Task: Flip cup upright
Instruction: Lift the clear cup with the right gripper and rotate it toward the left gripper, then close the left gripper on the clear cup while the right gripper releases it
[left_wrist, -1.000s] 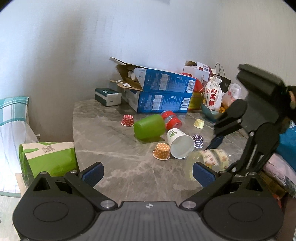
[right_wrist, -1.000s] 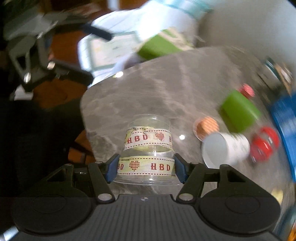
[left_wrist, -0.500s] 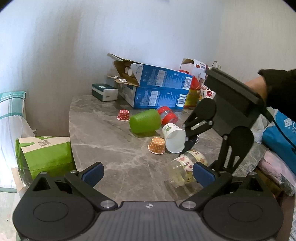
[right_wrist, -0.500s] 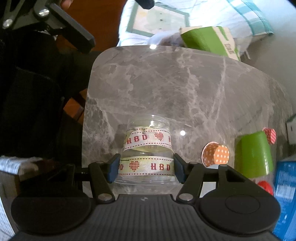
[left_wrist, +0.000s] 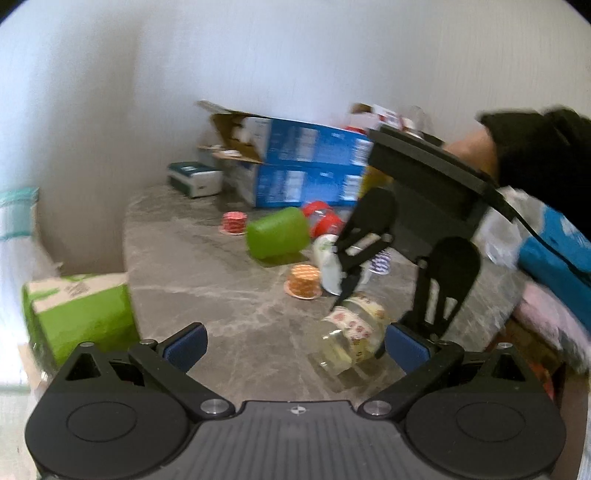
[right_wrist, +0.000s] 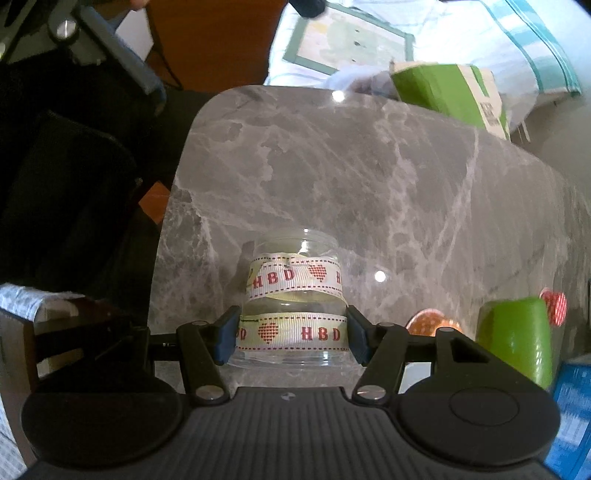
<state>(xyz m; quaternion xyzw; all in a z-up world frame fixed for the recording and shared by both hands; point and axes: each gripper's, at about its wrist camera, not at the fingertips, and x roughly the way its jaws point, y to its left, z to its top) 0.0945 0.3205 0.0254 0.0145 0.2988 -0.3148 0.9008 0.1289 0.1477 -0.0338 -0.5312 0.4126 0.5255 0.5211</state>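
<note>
A clear plastic cup (right_wrist: 293, 306) with two cream "HBD" heart ribbons sits between my right gripper's (right_wrist: 291, 334) blue pads, which are shut on its lower band. In the left wrist view the cup (left_wrist: 351, 336) is tilted, held just above the grey marble table (left_wrist: 221, 295) by the right gripper (left_wrist: 364, 328) reaching down from the upper right. My left gripper (left_wrist: 295, 345) is open and empty, low over the table's near edge, with the cup close to its right pad.
A green cup (left_wrist: 279, 236) on its side, a white paper cup (left_wrist: 330, 264), a red jar (left_wrist: 321, 221) and small dotted cupcake cases (left_wrist: 304, 280) lie mid-table. Blue cartons (left_wrist: 306, 166) stand at the back. A green bag (left_wrist: 79, 317) stands left of the table.
The right gripper has carried the cup lower and nearer the table's front edge, tilting it further. The left gripper has drifted slightly and stays open.
</note>
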